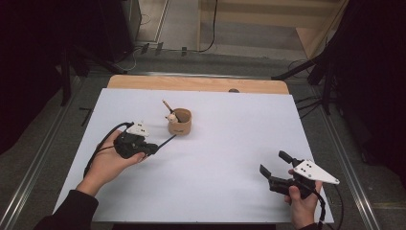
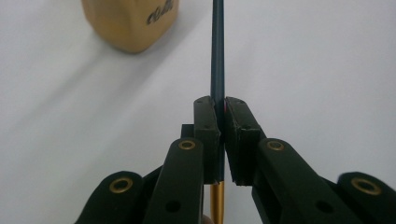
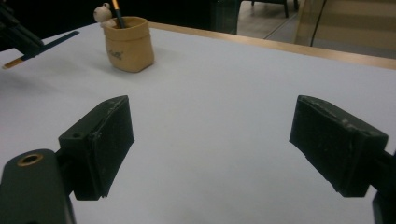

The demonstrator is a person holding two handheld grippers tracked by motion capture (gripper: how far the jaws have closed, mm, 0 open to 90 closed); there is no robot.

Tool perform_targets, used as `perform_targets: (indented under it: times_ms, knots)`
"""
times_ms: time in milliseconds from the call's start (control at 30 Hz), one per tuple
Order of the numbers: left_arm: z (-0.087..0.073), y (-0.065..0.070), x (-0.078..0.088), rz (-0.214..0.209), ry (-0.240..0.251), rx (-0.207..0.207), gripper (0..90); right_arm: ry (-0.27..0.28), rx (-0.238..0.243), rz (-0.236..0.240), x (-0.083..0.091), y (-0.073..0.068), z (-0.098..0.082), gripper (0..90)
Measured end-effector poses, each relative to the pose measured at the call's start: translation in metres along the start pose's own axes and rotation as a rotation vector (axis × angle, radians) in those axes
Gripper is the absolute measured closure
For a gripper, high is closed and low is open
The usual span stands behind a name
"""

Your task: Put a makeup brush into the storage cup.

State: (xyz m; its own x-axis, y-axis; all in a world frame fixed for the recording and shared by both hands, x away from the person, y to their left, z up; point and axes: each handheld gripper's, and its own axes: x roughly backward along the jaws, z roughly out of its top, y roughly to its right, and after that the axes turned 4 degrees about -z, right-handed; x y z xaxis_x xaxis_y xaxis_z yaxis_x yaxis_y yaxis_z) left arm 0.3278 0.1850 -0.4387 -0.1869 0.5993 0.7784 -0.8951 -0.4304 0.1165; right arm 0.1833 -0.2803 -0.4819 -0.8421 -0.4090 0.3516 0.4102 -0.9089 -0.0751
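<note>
Left claw point(image 2: 222, 109): clamped on pen point(image 2: 217, 56)
Right claw point(image 3: 210, 140): wide, empty
Cup point(image 1: 179, 121): just beyond pen, holds pencil point(image 1: 168, 108)
Table point(image 1: 230, 153): white; dark room

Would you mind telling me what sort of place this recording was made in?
Probably a lab or studio set up for recording, not a home: a table under a plain white sheet, dark stands at its sides, and cables trailing across the bare floor.

A slim dark pencil point(image 2: 217, 56) with gold end, pinched lengthwise, pointing toward the tan cup point(image 2: 132, 21).
</note>
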Motion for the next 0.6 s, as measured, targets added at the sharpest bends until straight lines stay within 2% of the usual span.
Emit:
perform_targets:
  times_ms: [67, 167, 400, 533, 600]
  knots:
    - [0.001, 0.004, -0.002, -0.008, 0.015, 0.000, 84.8, -0.009, -0.001, -0.003, -0.005, -0.007, 0.003, 13.5]
    - [0.003, 0.008, -0.005, -0.017, 0.037, -0.003, 84.8, -0.003, -0.014, 0.016, -0.013, -0.018, 0.009, 13.5]
    - [0.001, 0.016, -0.008, -0.037, 0.101, 0.011, 84.8, 0.023, 0.005, 0.073, -0.032, -0.046, 0.024, 13.4]
    - [-0.002, 0.020, -0.010, -0.051, 0.144, 0.026, 84.8, 0.030, -0.004, 0.097, -0.044, -0.060, 0.032, 13.4]
    - [-0.003, 0.020, -0.009, -0.064, 0.168, 0.035, 84.8, 0.043, -0.023, 0.122, -0.051, -0.067, 0.034, 13.5]
